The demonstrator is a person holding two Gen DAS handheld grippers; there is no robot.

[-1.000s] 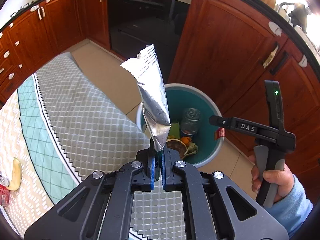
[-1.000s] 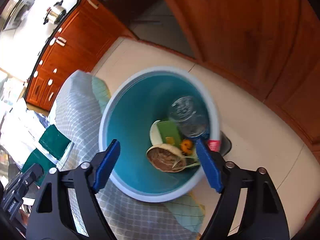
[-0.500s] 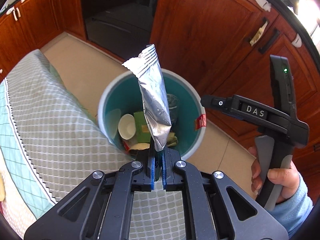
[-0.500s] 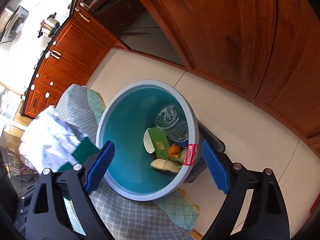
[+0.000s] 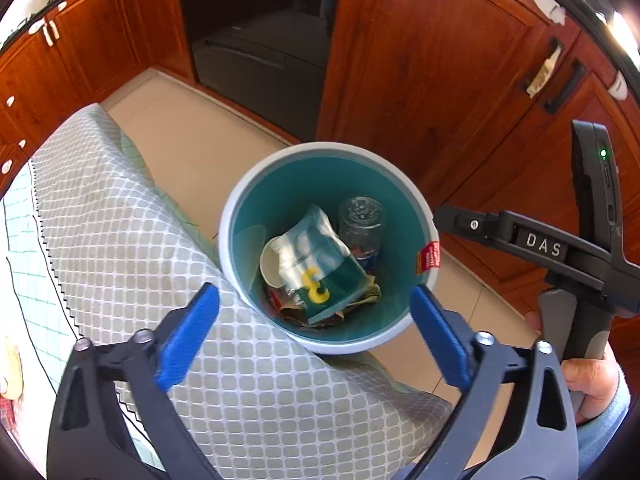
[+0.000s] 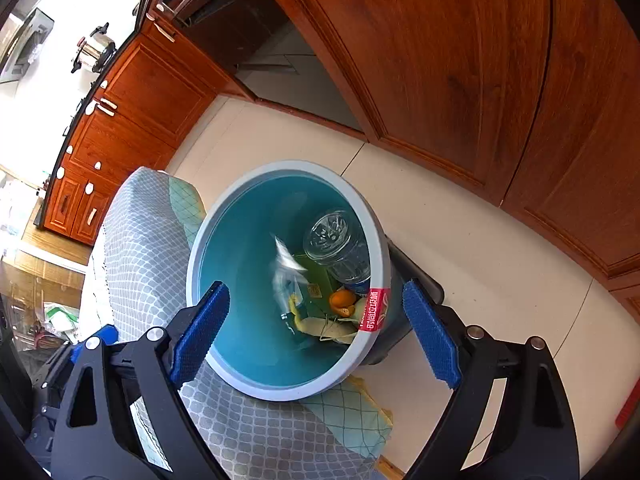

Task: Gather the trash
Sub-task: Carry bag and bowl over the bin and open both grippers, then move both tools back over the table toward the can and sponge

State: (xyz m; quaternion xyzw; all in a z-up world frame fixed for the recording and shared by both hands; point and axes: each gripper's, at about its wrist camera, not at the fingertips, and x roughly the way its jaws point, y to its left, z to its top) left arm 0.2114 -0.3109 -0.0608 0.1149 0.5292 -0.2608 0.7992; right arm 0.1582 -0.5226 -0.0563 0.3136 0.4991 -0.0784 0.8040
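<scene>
Lying at the far left edge of the left wrist view, a banana peel [image 5: 12, 364] rests on the pale checked part of the tablecloth [image 5: 132, 232], whose grey patterned border drapes over the table edge just beside the trash bin [image 5: 256, 184]. The left gripper [image 5: 316, 340] hangs above that edge with its blue pads spread wide; its jaws have just been opening, and nothing sits between them. Framed in the gap below is the bin, white-rimmed and teal inside, standing on the tiled floor [image 5: 188, 148] in front of the wooden cabinets [image 5: 432, 72]. A snack bag [image 5: 316, 256] (green and white, with a yellow mark on it) lies on top of the heap in the bin, free of the pads. Beside it are a white paper cup [image 5: 270, 266] on the left and a clear plastic bottle [image 5: 360, 220] on the right, and crumpled scraps lie underneath. A red label [image 5: 428, 258] sticks to the bin's right rim. Farther right, the right gripper [image 6: 316, 332] is held in a hand [image 5: 588, 376] with a light blue sleeve; in its own view its jaws stand wide apart over the same bin, empty. There the bag shows as a blur inside the bin, next to an orange peel [image 6: 342, 300].
</scene>
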